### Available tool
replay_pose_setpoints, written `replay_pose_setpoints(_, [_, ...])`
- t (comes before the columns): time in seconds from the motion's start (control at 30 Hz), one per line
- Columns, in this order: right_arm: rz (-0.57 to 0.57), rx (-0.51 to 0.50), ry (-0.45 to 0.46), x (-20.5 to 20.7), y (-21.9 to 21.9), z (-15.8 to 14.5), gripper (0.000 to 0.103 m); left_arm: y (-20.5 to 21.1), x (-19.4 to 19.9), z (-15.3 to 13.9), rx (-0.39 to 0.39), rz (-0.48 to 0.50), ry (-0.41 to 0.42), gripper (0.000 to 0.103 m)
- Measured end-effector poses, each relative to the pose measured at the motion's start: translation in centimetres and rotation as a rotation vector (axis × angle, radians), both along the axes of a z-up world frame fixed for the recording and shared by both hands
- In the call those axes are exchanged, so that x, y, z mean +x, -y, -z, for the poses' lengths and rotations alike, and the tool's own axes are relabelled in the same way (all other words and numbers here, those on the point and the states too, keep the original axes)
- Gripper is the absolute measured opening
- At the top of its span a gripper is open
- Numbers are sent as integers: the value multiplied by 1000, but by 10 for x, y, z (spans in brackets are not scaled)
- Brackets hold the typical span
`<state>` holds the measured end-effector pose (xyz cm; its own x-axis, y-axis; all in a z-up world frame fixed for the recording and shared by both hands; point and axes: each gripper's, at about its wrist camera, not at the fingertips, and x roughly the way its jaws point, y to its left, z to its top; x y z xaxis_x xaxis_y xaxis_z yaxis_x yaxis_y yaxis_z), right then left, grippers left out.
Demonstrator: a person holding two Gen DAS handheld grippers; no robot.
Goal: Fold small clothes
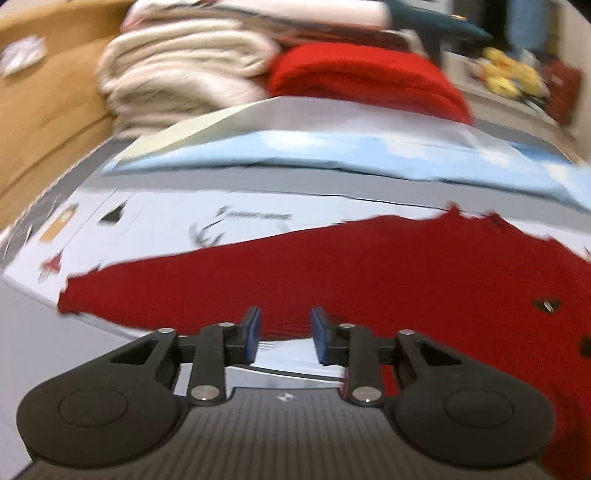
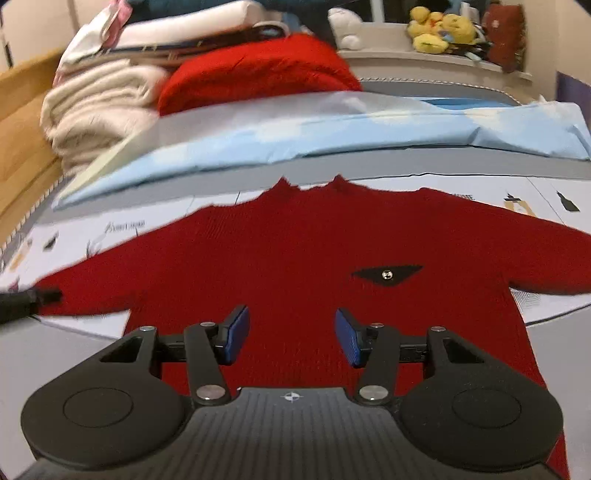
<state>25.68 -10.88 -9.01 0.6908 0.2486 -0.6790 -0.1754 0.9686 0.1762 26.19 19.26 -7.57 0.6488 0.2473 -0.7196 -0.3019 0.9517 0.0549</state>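
Observation:
A small dark red knitted sweater [image 2: 295, 251] lies flat and spread out on a white printed board [image 2: 480, 192], collar away from me, both sleeves stretched sideways. It has a black patch with a metal stud [image 2: 386, 275] on the chest. My right gripper [image 2: 291, 336] is open and empty above the lower body of the sweater. My left gripper [image 1: 286, 334] is open and empty over the lower edge of the left sleeve [image 1: 221, 280]; its tip shows at the left edge of the right wrist view [image 2: 33, 297], by the sleeve end.
A light blue folded sheet [image 2: 332, 129] lies behind the board. A pile of folded clothes stands at the back left: cream knit [image 2: 96, 107], bright red knit [image 2: 258, 70], white items on top. Yellow plush toys [image 2: 439, 31] sit on a back shelf. A wooden panel [image 1: 44, 110] is at left.

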Motion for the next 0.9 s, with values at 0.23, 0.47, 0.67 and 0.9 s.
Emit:
replay_pose_setpoints(0.23, [-49,-28,-10,-1,0,13,52,-57,11,23,-42,-187,7,23])
replay_pose_setpoints(0.47, [-88,-10,-24,10,6,17,52,-116,22,54,-179,-375,21,28])
replay_pose_setpoints(0.67, [-69,3,-76,22,14,27,52,-152,26,79,-281,-473,10,37])
replay_pose_setpoints(0.9, [-83,13,-125,35,11,37,52,-182,20,90,-463,-579,41,37])
